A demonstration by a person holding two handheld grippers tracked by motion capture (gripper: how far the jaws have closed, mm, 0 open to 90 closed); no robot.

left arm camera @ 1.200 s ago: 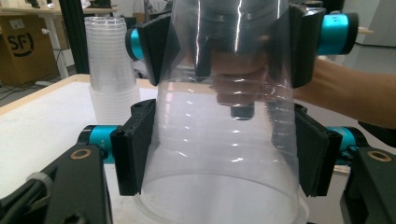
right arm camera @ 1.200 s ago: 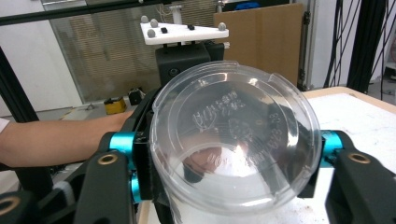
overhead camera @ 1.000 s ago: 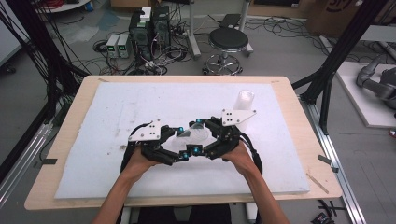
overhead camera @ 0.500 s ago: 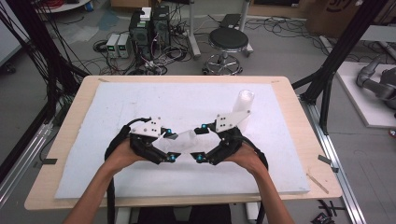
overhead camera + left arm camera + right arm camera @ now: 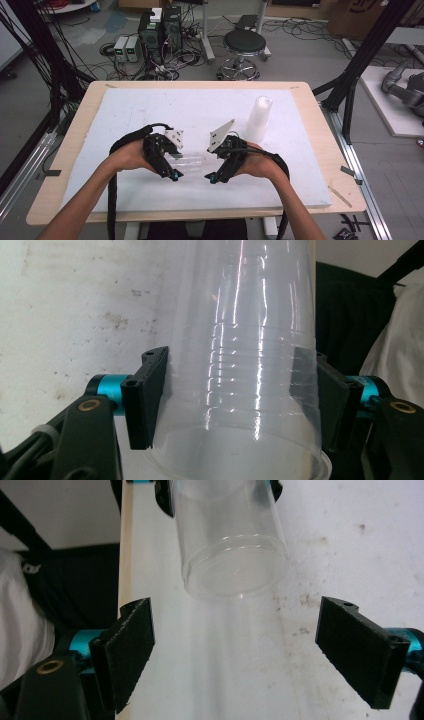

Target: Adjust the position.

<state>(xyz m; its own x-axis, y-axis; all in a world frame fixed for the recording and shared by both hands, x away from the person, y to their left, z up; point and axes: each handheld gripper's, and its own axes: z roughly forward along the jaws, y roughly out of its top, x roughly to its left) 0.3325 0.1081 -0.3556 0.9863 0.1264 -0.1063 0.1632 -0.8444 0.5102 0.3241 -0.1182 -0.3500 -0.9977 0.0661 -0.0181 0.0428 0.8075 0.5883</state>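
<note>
Left gripper (image 5: pixel 235 405) clamping clear cup (image 5: pixel 250 365) between its jaws, lifting it sideways above worktop (image 5: pixel 125 110). Right gripper (image 5: pixel 235 650) gaping wide, cup base ahead of it — advance squarely, close gently, avoiding crushing thin wall.

Each hand-held gripper, the left gripper (image 5: pixel 170 167) and the right gripper (image 5: pixel 216 167), has a black body with a thick black cable trailing back along the bare forearm. A pale grey three-cornered plate sits on top of each. The jaws are flat black blocks with ribbed pads, mounted on teal anodised cylinders. Brass-coloured fasteners mark the black linkage arms.
</note>
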